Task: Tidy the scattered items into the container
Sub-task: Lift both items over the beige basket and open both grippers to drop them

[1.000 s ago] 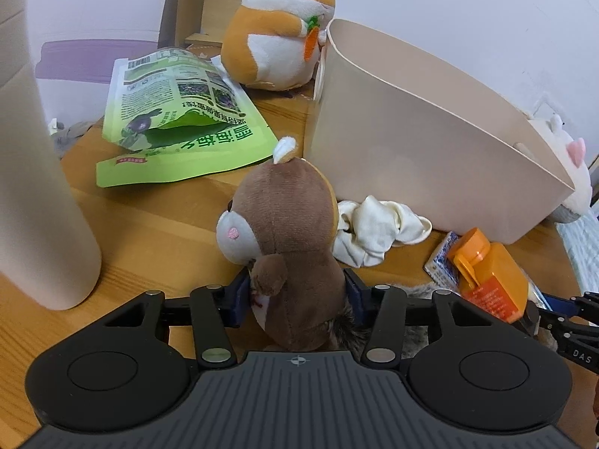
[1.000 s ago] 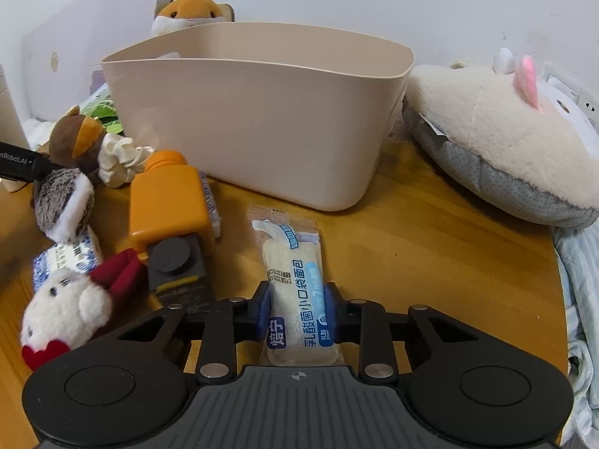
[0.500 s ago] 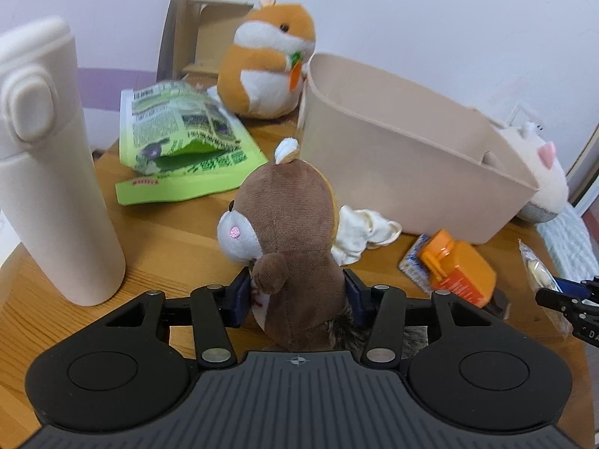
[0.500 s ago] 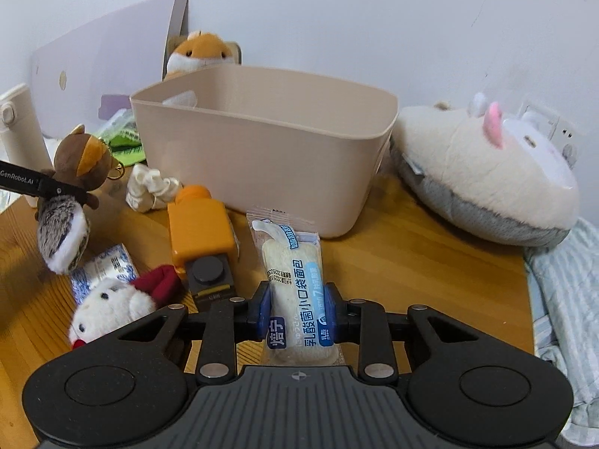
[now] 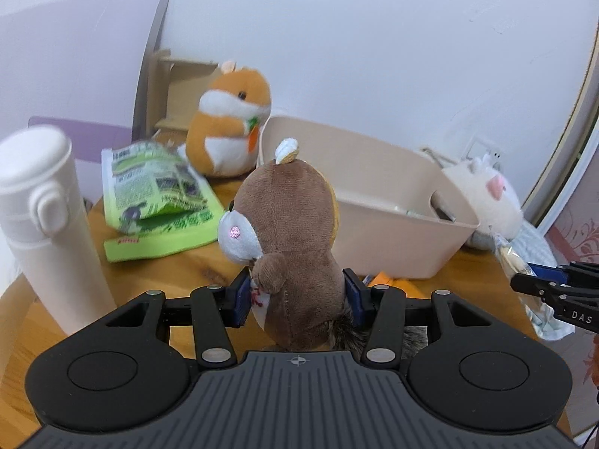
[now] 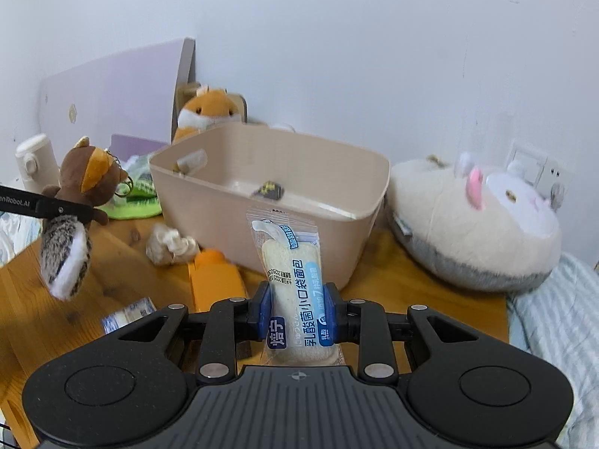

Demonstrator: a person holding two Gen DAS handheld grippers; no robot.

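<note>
My left gripper [image 5: 297, 295] is shut on a brown squirrel plush [image 5: 288, 232], held upright above the wooden table, its grey tail hanging below. In the right wrist view the same squirrel plush [image 6: 88, 179] hangs at the left. My right gripper [image 6: 297, 312] is shut on a wrapped bread packet [image 6: 294, 273] with blue print, lifted off the table in front of the beige bin [image 6: 269, 183]. From the left wrist view the beige bin [image 5: 378, 220] lies just beyond the plush. A small dark item lies inside the bin.
A white bottle [image 5: 45, 224] stands at the left. A green bag [image 5: 161, 202] and an orange hamster plush [image 5: 228, 131] sit behind. A white plush slipper [image 6: 483, 224] lies right of the bin. An orange box [image 6: 215, 284], white cloth [image 6: 170, 249] and small carton [image 6: 129, 314] lie on the table.
Both grippers have risen with their loads: the squirrel plush and the bread packet are higher over the table, and the inside of the bin has come into sight.
</note>
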